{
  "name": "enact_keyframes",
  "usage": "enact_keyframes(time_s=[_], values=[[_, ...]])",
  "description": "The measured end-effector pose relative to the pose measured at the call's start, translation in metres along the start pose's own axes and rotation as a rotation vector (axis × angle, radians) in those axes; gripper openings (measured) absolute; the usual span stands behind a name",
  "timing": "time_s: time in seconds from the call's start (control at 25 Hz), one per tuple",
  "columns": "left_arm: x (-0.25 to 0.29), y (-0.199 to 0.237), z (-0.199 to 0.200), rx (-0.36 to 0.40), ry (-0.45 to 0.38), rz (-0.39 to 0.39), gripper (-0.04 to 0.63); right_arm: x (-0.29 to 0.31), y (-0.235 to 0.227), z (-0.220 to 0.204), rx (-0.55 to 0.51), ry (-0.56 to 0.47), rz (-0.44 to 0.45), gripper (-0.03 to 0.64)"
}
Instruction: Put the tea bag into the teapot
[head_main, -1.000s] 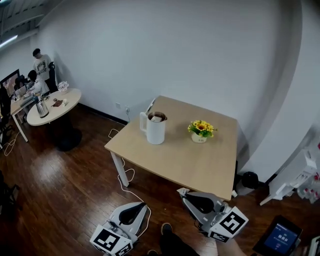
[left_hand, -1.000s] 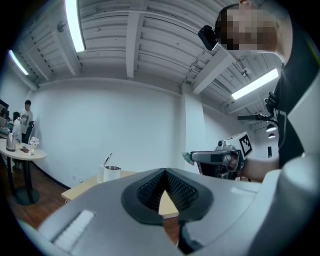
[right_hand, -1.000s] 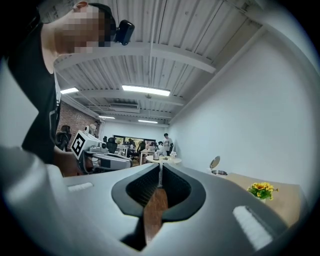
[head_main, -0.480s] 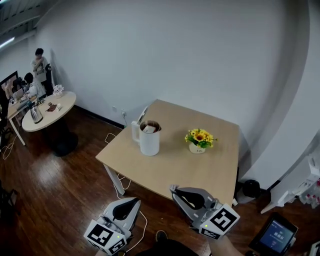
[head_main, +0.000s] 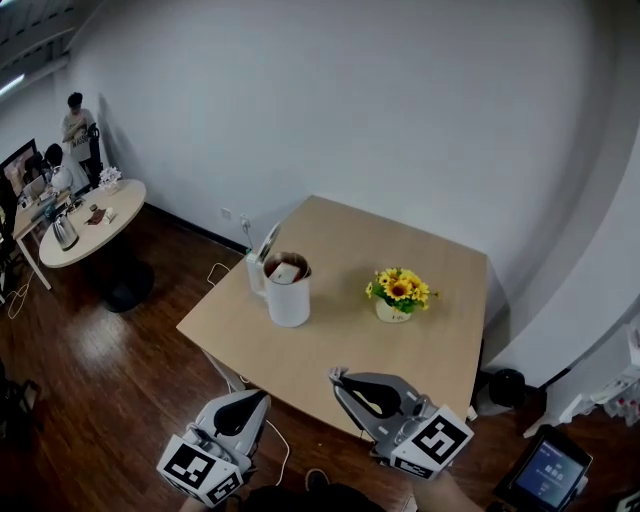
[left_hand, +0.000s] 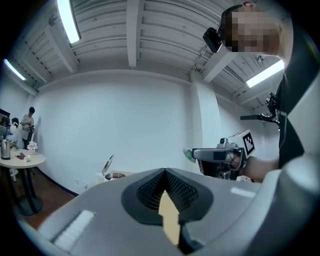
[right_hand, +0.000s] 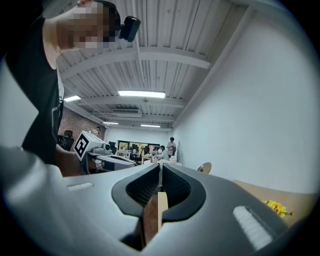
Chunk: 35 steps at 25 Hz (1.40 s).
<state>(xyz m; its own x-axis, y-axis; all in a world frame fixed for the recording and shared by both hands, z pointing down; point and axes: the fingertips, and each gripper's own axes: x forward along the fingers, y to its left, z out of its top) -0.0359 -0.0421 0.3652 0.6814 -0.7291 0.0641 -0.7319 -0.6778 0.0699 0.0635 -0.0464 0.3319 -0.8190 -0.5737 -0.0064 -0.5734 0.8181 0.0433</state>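
A white teapot (head_main: 288, 293) stands on the wooden table (head_main: 330, 340) at its left side, with the lid (head_main: 268, 242) tipped up. A pale tea bag (head_main: 286, 271) shows inside its open mouth. Both grippers hang off the near table edge, well short of the pot. My left gripper (head_main: 265, 394) is shut and holds nothing; its own view shows the jaws (left_hand: 165, 171) meeting over the pot's rim (left_hand: 116, 175). My right gripper (head_main: 334, 375) is shut too, its tips (right_hand: 160, 165) together and empty.
A small pot of yellow flowers (head_main: 399, 294) stands right of the teapot. A white cable (head_main: 262, 440) trails on the wooden floor under the table. Far left is a round table (head_main: 90, 222) with people beside it. A tablet (head_main: 547, 470) sits at lower right.
The table has come nearer and shifted in the head view. Both grippers have risen toward its near edge. Their jaws look unchanged.
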Motion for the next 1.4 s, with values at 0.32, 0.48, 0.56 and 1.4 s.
enact_keyframes(time_s=[0.32,0.48,0.56,1.4], values=[[0.054,0.023,0.007,0.022,0.024,-0.026,0.005,0.024,-0.046,-0.007,0.032,-0.014,-0.002,0.023],[0.066,0.048,0.005,-0.005,0.024,-0.04,0.005,0.044,-0.058,-0.01,0.03,-0.001,-0.015,0.023],[0.07,0.064,0.004,-0.014,0.025,-0.051,0.005,0.058,-0.066,-0.009,0.019,0.004,-0.029,0.023],[0.116,0.226,0.002,-0.073,0.004,-0.217,0.005,0.224,-0.148,-0.034,0.023,0.093,-0.185,0.023]])
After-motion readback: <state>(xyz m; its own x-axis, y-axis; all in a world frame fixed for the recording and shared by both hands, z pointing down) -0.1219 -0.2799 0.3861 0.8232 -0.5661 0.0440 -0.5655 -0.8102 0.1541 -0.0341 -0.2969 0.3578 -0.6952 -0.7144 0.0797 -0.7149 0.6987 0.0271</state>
